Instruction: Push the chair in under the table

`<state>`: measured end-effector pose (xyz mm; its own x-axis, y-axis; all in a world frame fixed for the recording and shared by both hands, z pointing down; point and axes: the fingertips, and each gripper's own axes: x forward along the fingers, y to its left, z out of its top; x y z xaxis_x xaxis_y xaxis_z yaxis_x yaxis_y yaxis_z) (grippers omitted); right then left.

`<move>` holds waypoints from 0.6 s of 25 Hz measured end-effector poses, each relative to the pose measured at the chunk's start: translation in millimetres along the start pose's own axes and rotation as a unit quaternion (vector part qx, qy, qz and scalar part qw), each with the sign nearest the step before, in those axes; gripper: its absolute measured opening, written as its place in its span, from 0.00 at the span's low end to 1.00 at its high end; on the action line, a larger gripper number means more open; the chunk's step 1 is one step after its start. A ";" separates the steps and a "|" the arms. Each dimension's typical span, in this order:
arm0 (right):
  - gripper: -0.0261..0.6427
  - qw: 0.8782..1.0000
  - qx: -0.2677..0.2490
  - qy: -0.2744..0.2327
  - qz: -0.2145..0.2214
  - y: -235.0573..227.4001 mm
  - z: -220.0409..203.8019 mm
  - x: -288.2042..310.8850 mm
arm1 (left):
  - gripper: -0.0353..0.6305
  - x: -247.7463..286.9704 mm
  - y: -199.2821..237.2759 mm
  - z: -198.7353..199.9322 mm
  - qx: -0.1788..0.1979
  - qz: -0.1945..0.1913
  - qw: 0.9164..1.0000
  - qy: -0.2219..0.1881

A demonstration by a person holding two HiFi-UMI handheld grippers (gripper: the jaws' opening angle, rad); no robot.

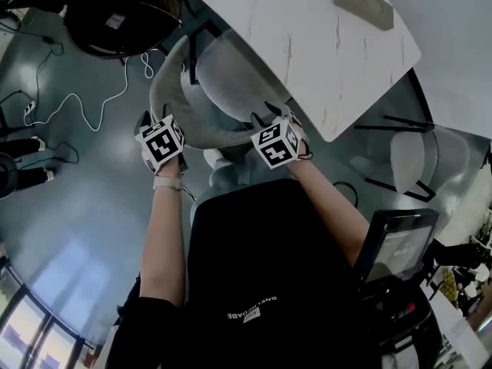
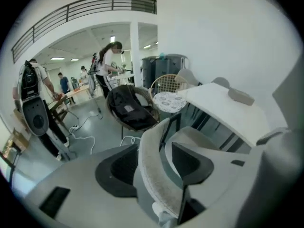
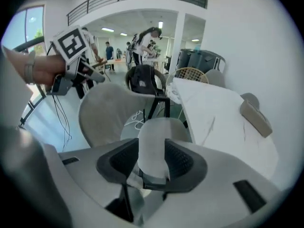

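A grey chair stands with its seat (image 1: 231, 68) partly beneath the white marble table (image 1: 307, 44). Its curved backrest (image 1: 181, 114) faces me. My left gripper (image 1: 154, 120) hovers at the backrest's left end. In the left gripper view the padded rim (image 2: 149, 175) runs between the spread jaws of that gripper (image 2: 152, 167), open and not pressing. My right gripper (image 1: 275, 116) is over the backrest's right end. It (image 3: 152, 160) is open, and a pale part of the chair (image 3: 153, 141) shows between its jaws.
A black round chair (image 1: 123, 14) stands to the left beyond a white cable (image 1: 77, 102) on the floor. A second grey chair (image 1: 415, 156) is tucked in at the right. A grey block (image 1: 364, 2) lies on the table. People (image 2: 107, 65) work far off.
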<state>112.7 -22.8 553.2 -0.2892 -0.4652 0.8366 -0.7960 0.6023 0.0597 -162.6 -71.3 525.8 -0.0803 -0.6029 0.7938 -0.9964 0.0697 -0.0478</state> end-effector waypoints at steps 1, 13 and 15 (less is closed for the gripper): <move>0.29 1.000 0.015 -0.025 0.005 0.0 13.8 -11.4 | 0.39 -13.5 -7.5 10.9 0.011 -0.022 0.999 -0.022; 0.12 0.952 0.055 -0.297 0.042 -8.1 178.7 -167.0 | 0.06 -191.5 -93.9 150.7 0.021 -0.273 0.937 -0.218; 0.12 0.941 0.055 -0.330 0.056 -8.2 197.7 -188.9 | 0.06 -214.0 -103.8 164.2 0.013 -0.311 0.919 -0.242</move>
<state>68.7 -68.1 287.0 -0.6123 -0.7266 0.3117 -0.7810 0.6172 -0.0955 -46.3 -80.0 261.4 0.5087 -0.8033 0.3099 -0.8535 -0.4231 0.3043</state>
